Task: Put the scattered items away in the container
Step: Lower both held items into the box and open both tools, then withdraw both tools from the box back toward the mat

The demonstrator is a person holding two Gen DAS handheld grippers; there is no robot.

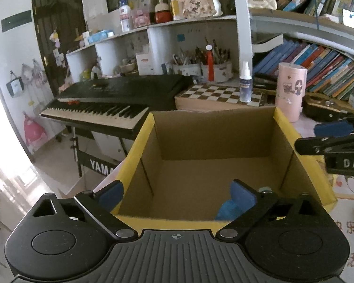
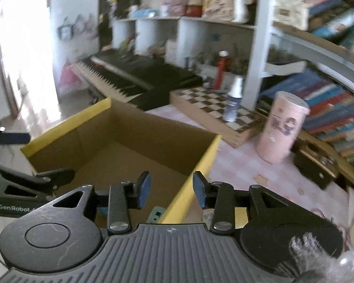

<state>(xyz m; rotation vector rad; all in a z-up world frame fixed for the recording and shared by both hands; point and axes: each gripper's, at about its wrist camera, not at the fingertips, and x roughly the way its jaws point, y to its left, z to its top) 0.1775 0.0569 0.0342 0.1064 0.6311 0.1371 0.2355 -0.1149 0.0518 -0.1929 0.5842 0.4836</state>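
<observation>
An open cardboard box (image 1: 214, 165) with a yellow rim stands on the pink patterned tablecloth. My left gripper (image 1: 177, 195) hangs over its near edge, open wide, with nothing between its blue pads. A crumpled blue item (image 1: 225, 210) lies on the box floor by the right pad. In the right wrist view my right gripper (image 2: 172, 188) hovers above the near right wall of the box (image 2: 120, 155), its pads a little apart and empty. A small pale green item (image 2: 157, 213) lies in the box just below it. Each gripper also shows at the other view's edge.
Behind the box stand a pink canister (image 1: 291, 92), a spray bottle (image 1: 245, 82) on a chessboard (image 1: 219, 95), and a black keyboard (image 1: 111, 101). Shelves of books (image 1: 318, 70) fill the back right. A grey fuzzy object (image 2: 318, 254) lies at the right wrist view's lower right.
</observation>
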